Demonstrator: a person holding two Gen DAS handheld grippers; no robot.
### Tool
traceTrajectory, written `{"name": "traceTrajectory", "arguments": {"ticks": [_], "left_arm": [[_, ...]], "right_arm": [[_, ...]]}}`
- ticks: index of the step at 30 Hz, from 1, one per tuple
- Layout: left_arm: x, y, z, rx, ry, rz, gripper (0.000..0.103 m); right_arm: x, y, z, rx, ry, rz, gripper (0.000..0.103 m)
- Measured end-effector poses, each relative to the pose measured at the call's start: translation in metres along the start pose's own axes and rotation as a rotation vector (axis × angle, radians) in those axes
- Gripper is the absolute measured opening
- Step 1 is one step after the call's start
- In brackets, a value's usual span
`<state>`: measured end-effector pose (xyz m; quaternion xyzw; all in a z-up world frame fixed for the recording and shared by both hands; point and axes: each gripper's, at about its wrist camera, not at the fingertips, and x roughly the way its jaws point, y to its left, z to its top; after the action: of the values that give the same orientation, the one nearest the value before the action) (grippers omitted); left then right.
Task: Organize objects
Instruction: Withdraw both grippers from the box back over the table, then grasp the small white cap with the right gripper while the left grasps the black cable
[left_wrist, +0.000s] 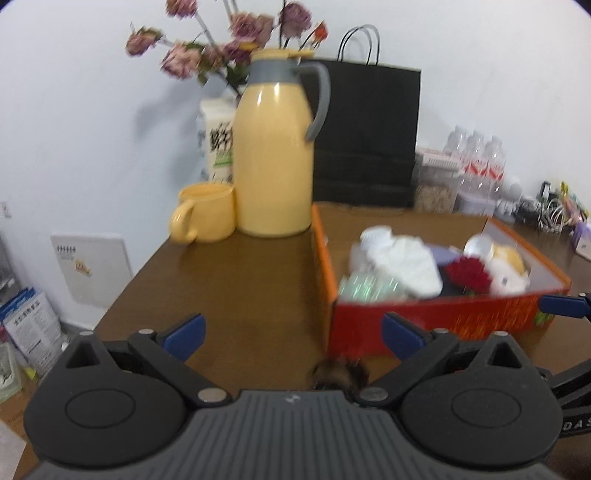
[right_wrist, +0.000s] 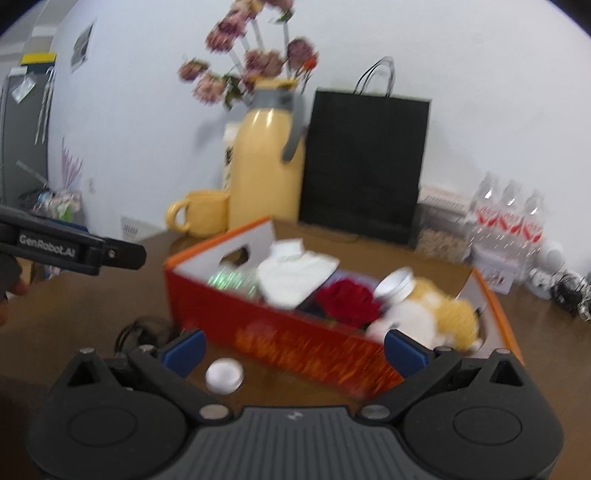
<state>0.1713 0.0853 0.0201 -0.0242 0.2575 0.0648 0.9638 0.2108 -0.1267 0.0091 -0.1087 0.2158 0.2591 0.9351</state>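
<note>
An orange-red box (left_wrist: 436, 319) (right_wrist: 288, 332) on the brown table holds a white cloth (left_wrist: 406, 266) (right_wrist: 291, 275), a red flower (left_wrist: 469, 275) (right_wrist: 347, 299), a yellow-white plush toy (right_wrist: 443, 314), a white lid (right_wrist: 393, 284) and a greenish shiny item (left_wrist: 365, 288). My left gripper (left_wrist: 293, 336) is open over the table, left of the box's near corner. My right gripper (right_wrist: 293, 350) is open just before the box's front wall. A small white round object (right_wrist: 224, 376) lies on the table near its left finger. A dark fuzzy thing (left_wrist: 341, 373) (right_wrist: 144, 332) lies by the box.
A yellow jug (left_wrist: 275, 147) (right_wrist: 266, 170), a yellow mug (left_wrist: 205, 218) (right_wrist: 199, 214), a flower vase (left_wrist: 218, 147) and a black paper bag (left_wrist: 365, 133) (right_wrist: 364, 166) stand at the back. Water bottles (right_wrist: 509, 218) and clutter fill the right. The table's left edge (left_wrist: 122, 291) drops to the floor.
</note>
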Motion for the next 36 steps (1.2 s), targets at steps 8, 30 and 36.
{"name": "traceTrajectory", "arguments": {"ticks": [8,30,36], "left_arm": [[-0.009,0.024,-0.026,-0.022,0.048,0.01,0.103],[-0.004,0.019,-0.035,-0.029,0.088,0.005,0.103],[0.004,0.006,-0.032,-0.01,0.092,-0.009,0.103]], "right_arm": [[0.024,0.025,-0.017,-0.016,0.114,0.047,0.079],[0.05,0.034,-0.015,0.029,0.13,0.102,0.027],[0.038,0.031,-0.015,0.022,0.066,0.084,0.027]]}}
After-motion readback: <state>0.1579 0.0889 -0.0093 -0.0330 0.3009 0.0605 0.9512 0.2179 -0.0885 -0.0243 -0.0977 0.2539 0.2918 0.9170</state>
